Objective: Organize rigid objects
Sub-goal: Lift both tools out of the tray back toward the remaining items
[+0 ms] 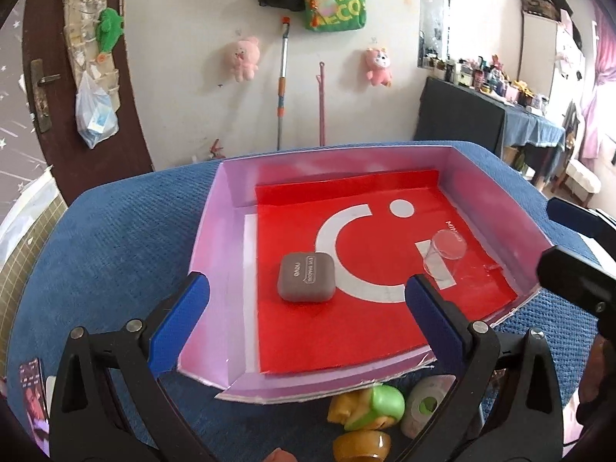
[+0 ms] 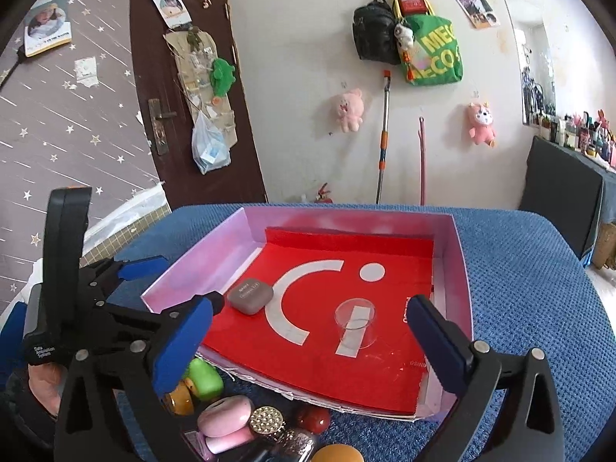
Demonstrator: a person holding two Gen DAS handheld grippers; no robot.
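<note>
Both our left gripper [image 1: 306, 294] and right gripper [image 2: 310, 321] gape empty above the tray [image 1: 208, 246], brown case [image 1: 306, 277] and clear cup [image 2: 354, 323] lying just ahead.

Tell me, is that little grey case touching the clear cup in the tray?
Apart. The right wrist view shows the grey case and the clear cup separated by bare red tray floor.

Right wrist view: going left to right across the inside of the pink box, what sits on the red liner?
Grey eyeshadow case → white curved mark printed on the red liner → clear plastic cup, upright over the white bar. The white dot lies farther back. Both are inside the pink box.
</note>
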